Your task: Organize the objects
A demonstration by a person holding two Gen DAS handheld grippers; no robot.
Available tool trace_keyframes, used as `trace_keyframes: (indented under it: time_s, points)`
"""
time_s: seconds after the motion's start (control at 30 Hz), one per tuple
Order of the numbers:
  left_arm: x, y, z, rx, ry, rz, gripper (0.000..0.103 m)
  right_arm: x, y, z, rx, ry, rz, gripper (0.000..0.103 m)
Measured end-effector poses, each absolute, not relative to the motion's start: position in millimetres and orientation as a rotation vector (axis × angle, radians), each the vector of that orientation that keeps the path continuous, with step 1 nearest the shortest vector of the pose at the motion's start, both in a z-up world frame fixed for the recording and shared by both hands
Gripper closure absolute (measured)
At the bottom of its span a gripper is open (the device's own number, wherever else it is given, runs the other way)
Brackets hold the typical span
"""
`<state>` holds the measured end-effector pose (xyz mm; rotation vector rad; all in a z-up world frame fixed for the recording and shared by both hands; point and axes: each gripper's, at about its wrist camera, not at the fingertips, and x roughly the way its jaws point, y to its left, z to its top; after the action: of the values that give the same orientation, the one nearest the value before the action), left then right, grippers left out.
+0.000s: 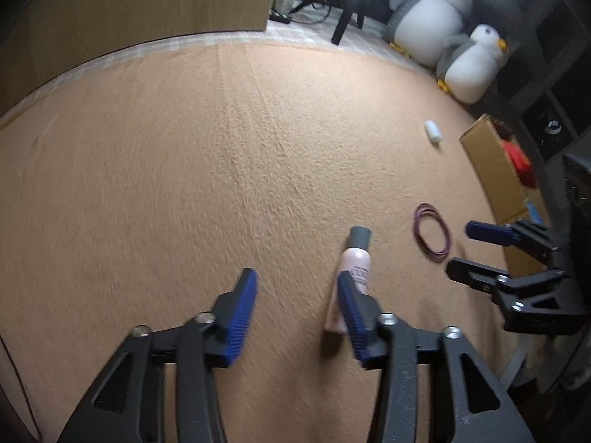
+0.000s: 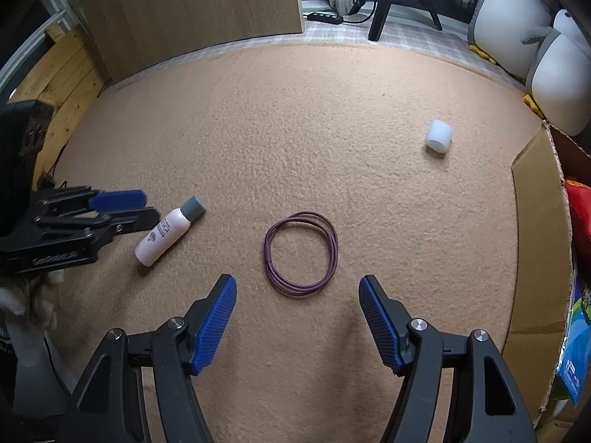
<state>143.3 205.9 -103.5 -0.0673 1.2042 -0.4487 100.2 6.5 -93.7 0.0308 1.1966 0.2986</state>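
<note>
Left hand-held gripper [image 1: 295, 280]: black angular linkage arms, silver round pivot screws, blue ribbed pads. Right hand-held gripper [image 2: 297, 288]: same build, black frame, blue ribbed pads, silver screws. Pale lettering on left unit's black body, seen from right wrist view.

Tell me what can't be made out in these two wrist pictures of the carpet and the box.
- Cardboard box: right wrist view, cut off by the frame edge; its contents show only as red and blue scraps.
- Pink bottle: left wrist view, motion blur makes the label unreadable, and the left gripper covers its lower part.
- White container: left wrist view, too small to identify.
</note>
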Motion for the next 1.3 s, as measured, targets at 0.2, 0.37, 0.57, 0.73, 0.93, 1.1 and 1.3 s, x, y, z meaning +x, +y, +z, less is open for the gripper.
trace_keyframes:
  time_s: [0.2,0.37,0.57,0.73,0.93,1.1,1.3]
  points:
    - [125.4,190.0,-90.5,-0.01,1.163,-0.484,0.044,103.4,13.1,-96.1,0.007,1.185,0.298,0.038]
    - [124.1,172.2,-99.0,0.055,1.19,-0.479,0.045,108.5,19.1,-98.5,-0.057,1.18,0.284,0.038]
    - [131.6,162.3,-105.3,0.117,1.206,-0.469,0.058,127.0,19.1,-104.8,-0.083,1.236,0.279,0.038]
    - [134.8,160.7,-109.6,0.124,1.222,-0.468,0.067,135.8,21.1,-109.5,-0.114,1.275,0.283,0.038]
    - [135.1,159.1,-112.2,0.138,1.219,-0.465,0.08,138.2,28.7,-110.9,-0.187,1.301,0.292,0.039]
    - [135.6,159.9,-113.2,0.131,1.214,-0.467,0.081,136.7,35.3,-107.0,-0.219,1.308,0.329,0.062]
    - [134.5,165.2,-113.1,0.085,1.209,-0.469,0.081,135.1,46.2,-104.7,-0.234,1.319,0.374,0.092]
